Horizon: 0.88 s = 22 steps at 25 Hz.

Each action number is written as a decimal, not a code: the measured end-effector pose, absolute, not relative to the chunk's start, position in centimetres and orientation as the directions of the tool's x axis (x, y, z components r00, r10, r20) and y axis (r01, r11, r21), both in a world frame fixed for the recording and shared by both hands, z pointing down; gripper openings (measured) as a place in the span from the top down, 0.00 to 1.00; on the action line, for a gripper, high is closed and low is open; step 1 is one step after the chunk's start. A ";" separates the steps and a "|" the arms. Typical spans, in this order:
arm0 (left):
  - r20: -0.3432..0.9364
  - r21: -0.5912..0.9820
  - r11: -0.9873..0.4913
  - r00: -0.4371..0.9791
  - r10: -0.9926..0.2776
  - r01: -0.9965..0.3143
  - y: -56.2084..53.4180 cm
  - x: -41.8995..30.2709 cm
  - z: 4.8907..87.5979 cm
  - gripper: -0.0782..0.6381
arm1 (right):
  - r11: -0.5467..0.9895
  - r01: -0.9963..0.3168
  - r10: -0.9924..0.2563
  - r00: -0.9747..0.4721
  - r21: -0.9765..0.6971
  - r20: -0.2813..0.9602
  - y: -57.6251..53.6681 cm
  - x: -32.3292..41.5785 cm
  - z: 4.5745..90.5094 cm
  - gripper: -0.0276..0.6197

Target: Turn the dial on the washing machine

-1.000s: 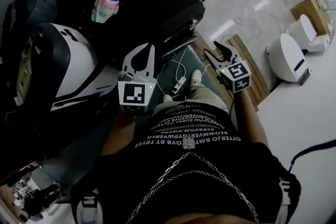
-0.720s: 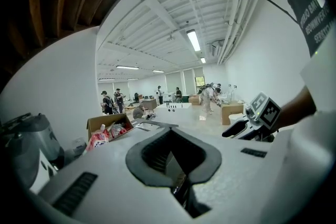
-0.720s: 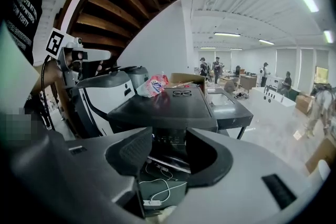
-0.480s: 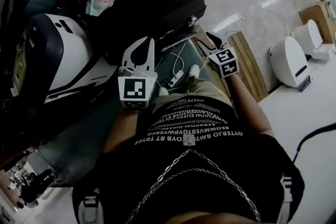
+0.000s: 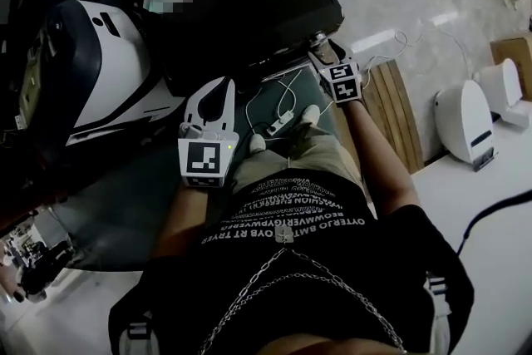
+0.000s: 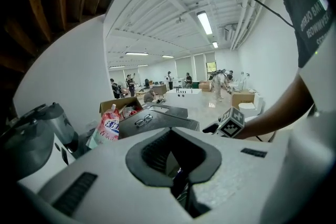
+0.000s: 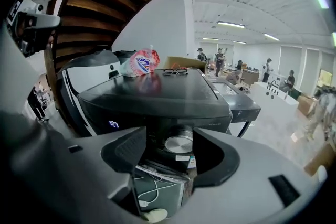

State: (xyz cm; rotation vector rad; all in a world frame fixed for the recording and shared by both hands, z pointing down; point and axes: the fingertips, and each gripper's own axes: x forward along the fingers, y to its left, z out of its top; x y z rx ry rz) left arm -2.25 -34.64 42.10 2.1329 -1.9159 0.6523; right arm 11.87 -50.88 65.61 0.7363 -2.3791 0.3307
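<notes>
My right hand-held gripper (image 7: pixel 169 143) just opened its jaws wide, and the dial (image 7: pixel 178 143) on the washing machine (image 7: pixel 157 97) sits between them, untouched. My left hand-held gripper (image 6: pixel 170 131) is closed, empty.

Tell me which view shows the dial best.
The right gripper view: the dial, ungripped, faces the camera between the right gripper's jaws, which have just been opening. The head view gives at most a glimpse beside that gripper; the left gripper view misses it.

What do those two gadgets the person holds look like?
The left gripper and right gripper are pale plastic with curved jaws, black ribbed pads and a marker cube each. Sleeves are short, black. The right jaws have just been opening, gripping nothing.
</notes>
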 end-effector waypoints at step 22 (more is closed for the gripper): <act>0.470 -0.075 -0.189 0.132 -0.873 -0.979 -34.2 -3.5 49.7 0.88 | 0.750 -0.601 -0.330 -0.702 -0.276 0.632 -54.8 10.7 73.5 0.54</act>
